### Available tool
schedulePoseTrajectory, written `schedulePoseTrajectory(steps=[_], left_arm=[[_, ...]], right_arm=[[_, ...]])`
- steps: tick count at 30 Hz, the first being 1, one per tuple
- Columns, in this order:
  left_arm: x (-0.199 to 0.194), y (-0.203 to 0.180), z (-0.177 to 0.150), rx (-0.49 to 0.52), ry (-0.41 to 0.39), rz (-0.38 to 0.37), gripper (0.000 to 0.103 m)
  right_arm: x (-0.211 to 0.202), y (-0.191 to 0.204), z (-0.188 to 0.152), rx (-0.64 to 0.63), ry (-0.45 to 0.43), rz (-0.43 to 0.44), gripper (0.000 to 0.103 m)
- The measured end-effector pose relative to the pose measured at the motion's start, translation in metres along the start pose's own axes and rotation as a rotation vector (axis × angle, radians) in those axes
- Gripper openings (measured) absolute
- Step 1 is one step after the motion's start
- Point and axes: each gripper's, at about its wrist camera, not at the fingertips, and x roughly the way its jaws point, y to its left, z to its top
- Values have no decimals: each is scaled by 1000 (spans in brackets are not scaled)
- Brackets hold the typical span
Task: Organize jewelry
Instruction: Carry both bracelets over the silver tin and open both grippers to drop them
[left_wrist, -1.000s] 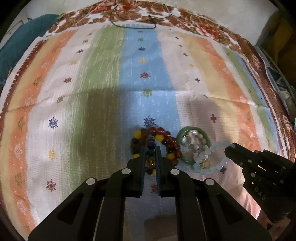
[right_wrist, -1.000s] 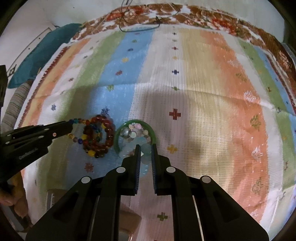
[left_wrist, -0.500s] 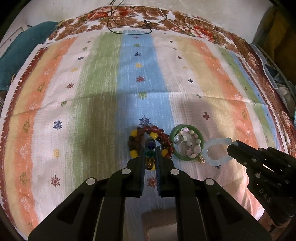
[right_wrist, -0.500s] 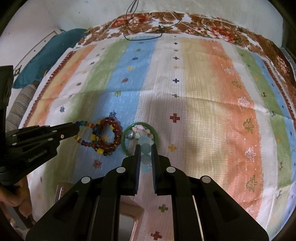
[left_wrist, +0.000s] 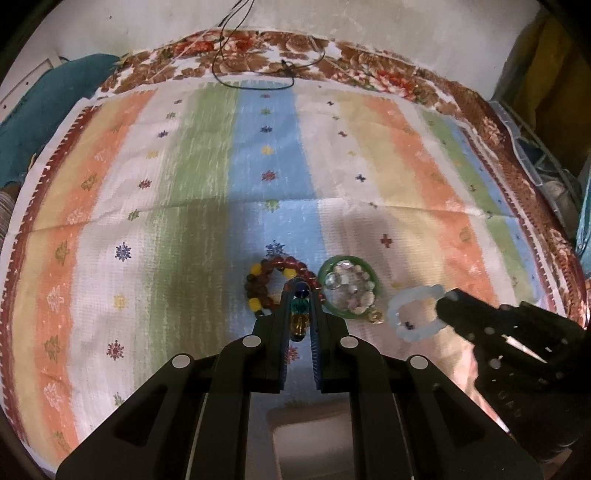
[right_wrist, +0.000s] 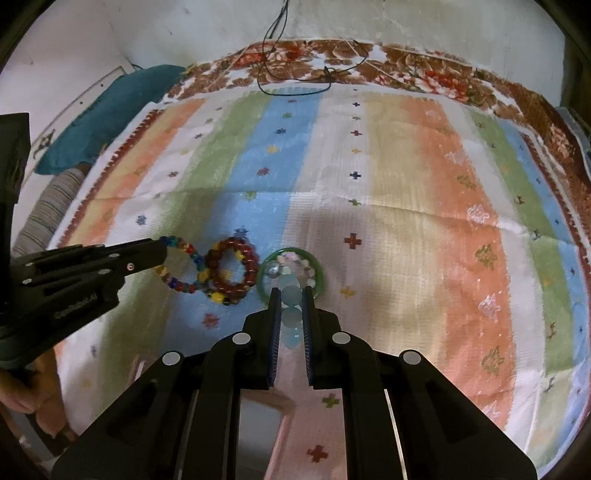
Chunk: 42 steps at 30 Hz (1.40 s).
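My left gripper (left_wrist: 300, 295) is shut on a multicolour bead bracelet (left_wrist: 298, 314), held above the striped cloth; it also shows in the right wrist view (right_wrist: 181, 269) at the left gripper's tip. My right gripper (right_wrist: 290, 295) is shut on a pale blue bead bracelet (right_wrist: 290, 314), which shows as a ring in the left wrist view (left_wrist: 415, 314). On the cloth lie a dark red bead bracelet (right_wrist: 231, 271) with yellow beads and a green bangle (right_wrist: 291, 273) with small pale beads inside it.
A striped cloth (left_wrist: 332, 166) covers the surface, with a floral border at the far edge. A thin black cord (left_wrist: 258, 77) lies at the far edge. A teal cloth (right_wrist: 110, 110) lies at the far left. A light box (right_wrist: 258, 424) sits under the grippers.
Both grippers have risen and drawn back, each lifting its bracelet. The pale blue bracelet has come away from the green bangle toward the right.
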Motion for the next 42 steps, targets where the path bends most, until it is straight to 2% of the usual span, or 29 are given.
schedulePoseTrajectory(steps=[9, 13, 19, 26, 42], left_arm=[[-29, -16, -10, 11, -55, -27, 9], [-43, -25, -16, 41, -91, -9, 9], [-65, -35, -25, 61, -135, -23, 9], [-81, -35, -36, 34, -143, -95, 9], [-110, -42, -71, 75, -191, -68, 9]], right_arm=[[-23, 5, -4, -20, -52, -31, 12], [-32, 3, -8, -6, -67, -26, 12], [-49, 9, -14, -20, -102, -13, 12], [-72, 18, -24, -37, -147, 11, 12], [-92, 32, -54, -71, -167, 33, 12]])
